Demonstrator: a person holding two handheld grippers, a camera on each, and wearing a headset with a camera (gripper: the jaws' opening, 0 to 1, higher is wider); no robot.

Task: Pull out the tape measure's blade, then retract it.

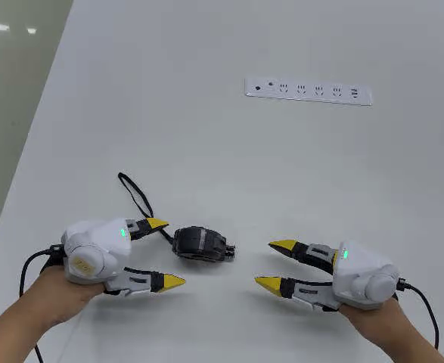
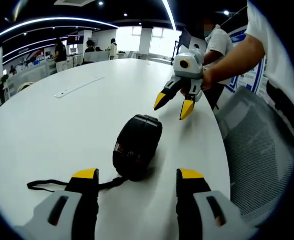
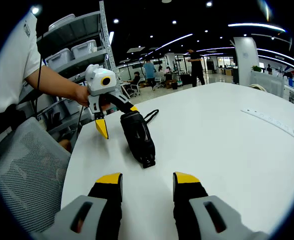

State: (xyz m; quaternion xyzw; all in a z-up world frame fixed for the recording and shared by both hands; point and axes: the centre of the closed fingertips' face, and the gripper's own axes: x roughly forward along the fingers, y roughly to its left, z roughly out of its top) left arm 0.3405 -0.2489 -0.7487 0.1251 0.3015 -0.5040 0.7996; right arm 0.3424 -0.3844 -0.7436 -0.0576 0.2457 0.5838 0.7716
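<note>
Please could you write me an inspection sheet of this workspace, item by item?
Surface: white table, smooth.
Job's things: black tape measure resting on the table, blade in; its strap trails behind it.
Clutter: power strip at the far side.
Tools: left tool open, tape measure just ahead of its jaws, not gripped; right tool open, apart from it, pointing at it.
Cables: a black cable leaves each tool.
Surroundings: mesh chair, storage shelves, people in the distance.
</note>
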